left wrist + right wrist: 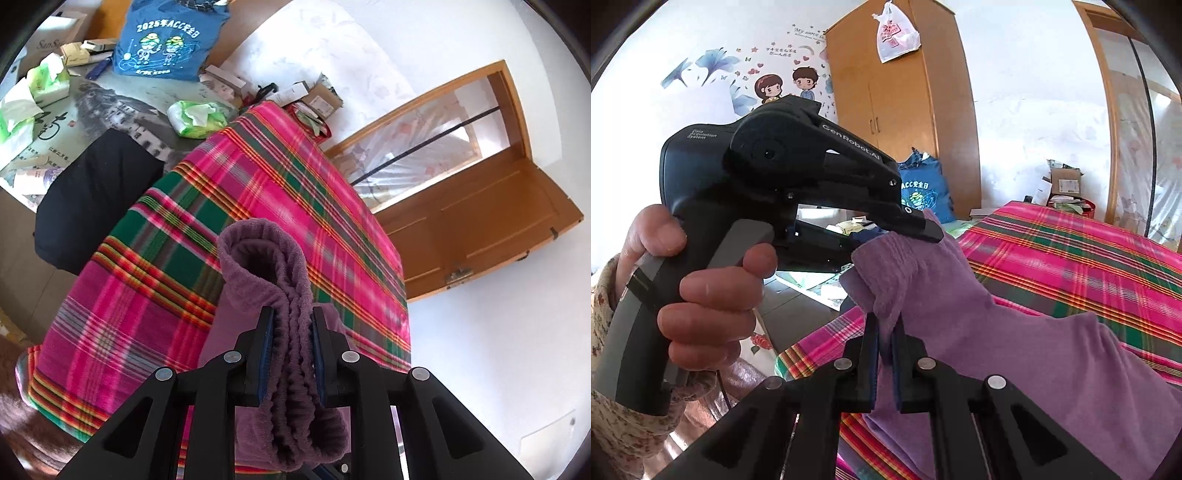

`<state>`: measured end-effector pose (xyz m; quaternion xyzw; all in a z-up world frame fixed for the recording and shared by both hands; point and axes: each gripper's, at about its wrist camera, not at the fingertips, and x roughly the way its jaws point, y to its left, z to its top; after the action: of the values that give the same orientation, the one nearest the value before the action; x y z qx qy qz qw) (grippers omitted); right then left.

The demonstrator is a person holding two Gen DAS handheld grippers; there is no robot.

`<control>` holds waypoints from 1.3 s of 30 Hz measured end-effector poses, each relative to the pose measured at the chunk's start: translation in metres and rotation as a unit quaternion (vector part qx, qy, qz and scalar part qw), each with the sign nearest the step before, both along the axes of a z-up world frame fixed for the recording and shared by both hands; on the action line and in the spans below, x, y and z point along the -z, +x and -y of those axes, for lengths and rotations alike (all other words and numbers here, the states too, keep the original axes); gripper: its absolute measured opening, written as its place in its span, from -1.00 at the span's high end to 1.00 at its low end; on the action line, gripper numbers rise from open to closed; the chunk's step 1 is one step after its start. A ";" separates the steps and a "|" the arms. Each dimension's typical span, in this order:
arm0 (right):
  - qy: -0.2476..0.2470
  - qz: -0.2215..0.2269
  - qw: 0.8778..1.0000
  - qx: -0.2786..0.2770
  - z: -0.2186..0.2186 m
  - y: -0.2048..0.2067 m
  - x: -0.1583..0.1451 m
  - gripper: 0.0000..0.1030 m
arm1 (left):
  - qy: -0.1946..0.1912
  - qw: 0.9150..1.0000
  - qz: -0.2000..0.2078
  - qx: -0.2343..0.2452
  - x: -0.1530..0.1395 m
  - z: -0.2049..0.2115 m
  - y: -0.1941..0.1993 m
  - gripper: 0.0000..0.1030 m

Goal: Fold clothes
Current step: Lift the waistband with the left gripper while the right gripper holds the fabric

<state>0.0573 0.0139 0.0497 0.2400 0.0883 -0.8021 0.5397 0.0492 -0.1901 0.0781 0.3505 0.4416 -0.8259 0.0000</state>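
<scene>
Both grippers clamped on purple fleece garment (979,317): left gripper (293,325) on bunched elastic hem, right gripper (884,332) on edge. Held above plaid blanket (258,177), unfolded; fold stage unclear.

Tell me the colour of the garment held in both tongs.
Purple garment; the right wrist view shows it best.

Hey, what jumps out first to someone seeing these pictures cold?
The purple garment, lifted and pinched by both grippers: the left gripper on a bunched, ribbed edge, the right gripper on another fold close by. Under it spreads a loud pink and green plaid blanket. A hand squeezes the left tool's handle.
</scene>
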 end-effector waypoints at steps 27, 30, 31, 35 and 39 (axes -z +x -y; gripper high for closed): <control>-0.013 0.031 0.998 0.045 -0.065 -0.023 0.001 0.87 | -0.005 0.998 0.014 0.067 -0.003 -0.071 -0.039 0.62; -0.015 0.033 0.998 0.053 -0.075 -0.023 0.000 0.87 | -0.006 0.997 0.014 0.075 -0.003 -0.078 -0.042 0.62; -0.016 0.033 0.998 0.056 -0.078 -0.023 -0.001 0.87 | -0.006 0.997 0.015 0.077 -0.003 -0.081 -0.043 0.62; -0.021 0.037 0.997 0.064 -0.090 -0.027 -0.002 0.87 | -0.007 0.996 0.016 0.085 -0.005 -0.091 -0.048 0.62; -0.026 0.039 0.996 0.071 -0.103 -0.026 -0.003 0.87 | -0.010 0.995 0.018 0.094 -0.006 -0.103 -0.053 0.62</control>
<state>0.0311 0.1164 0.0523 0.2624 0.0289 -0.8306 0.4903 -0.0040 -0.0874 0.0844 0.4052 0.3986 -0.8201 -0.0661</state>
